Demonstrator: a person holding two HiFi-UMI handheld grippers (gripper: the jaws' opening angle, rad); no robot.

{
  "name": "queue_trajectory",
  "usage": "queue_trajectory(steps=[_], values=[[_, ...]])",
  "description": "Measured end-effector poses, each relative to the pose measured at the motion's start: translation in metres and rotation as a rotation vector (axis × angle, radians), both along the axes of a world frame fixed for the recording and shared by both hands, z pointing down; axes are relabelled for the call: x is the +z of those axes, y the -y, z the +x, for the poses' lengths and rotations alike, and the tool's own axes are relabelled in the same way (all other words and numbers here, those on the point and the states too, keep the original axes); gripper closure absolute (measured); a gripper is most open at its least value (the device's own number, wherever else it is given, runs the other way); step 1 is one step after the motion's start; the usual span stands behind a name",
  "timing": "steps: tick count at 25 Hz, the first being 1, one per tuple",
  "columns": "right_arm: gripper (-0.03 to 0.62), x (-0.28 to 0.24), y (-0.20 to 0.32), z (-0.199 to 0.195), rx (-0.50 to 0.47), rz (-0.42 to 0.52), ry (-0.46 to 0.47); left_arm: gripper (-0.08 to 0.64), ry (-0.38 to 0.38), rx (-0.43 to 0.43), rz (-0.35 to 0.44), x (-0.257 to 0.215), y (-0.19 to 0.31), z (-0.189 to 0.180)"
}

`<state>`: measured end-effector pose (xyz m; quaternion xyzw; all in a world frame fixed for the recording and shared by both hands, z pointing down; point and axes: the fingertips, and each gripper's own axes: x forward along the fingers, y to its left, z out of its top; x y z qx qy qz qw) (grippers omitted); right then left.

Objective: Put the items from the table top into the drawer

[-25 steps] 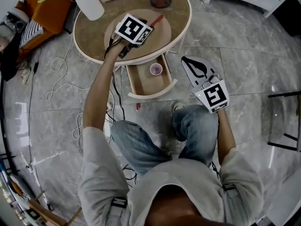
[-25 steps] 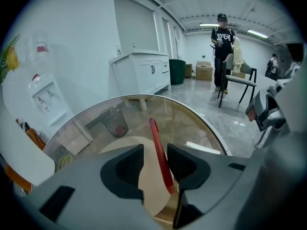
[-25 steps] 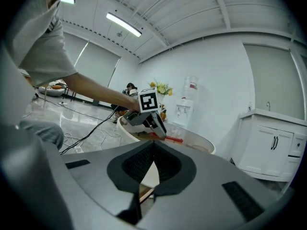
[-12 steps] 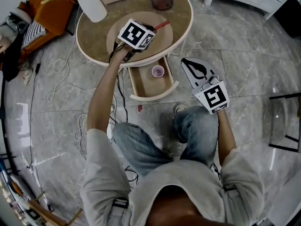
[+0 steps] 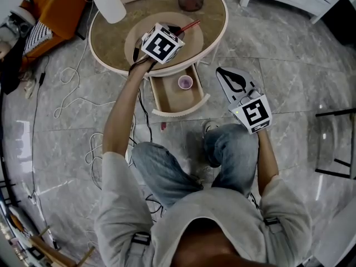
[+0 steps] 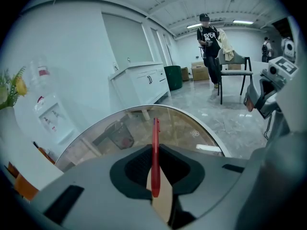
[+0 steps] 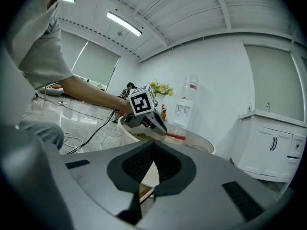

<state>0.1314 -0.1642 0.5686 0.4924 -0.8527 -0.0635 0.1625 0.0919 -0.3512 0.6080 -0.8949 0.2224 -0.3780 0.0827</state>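
Round table (image 5: 105, 43): open drawer (image 5: 167, 102) beneath holds pink cup (image 5: 184, 82). Left gripper (image 6: 155, 188) just clamped red pen (image 6: 155, 143); right gripper (image 7: 152, 150) jaws together, empty.

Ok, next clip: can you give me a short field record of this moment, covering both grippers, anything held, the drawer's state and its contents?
left gripper: jaws have just closed; shut on the red pen, over the round table
right gripper: shut, nothing between the jaws, held off to the side of the drawer
drawer: pulled open below the table's edge
in drawer: one small pink cup
task stage: pen gripped, not yet in the drawer
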Motion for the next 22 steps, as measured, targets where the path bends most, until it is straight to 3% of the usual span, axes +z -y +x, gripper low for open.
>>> queue_trajectory(steps=[13,22], values=[[0.569,0.004,0.005,-0.010,-0.039,-0.009,0.002,0.505,-0.147,-0.006,0.155,-0.056,-0.083,-0.066],[0.569,0.012,0.010,-0.031,-0.087,-0.003,-0.017,0.505,-0.150,0.001,0.149,-0.037,-0.151,-0.108]])
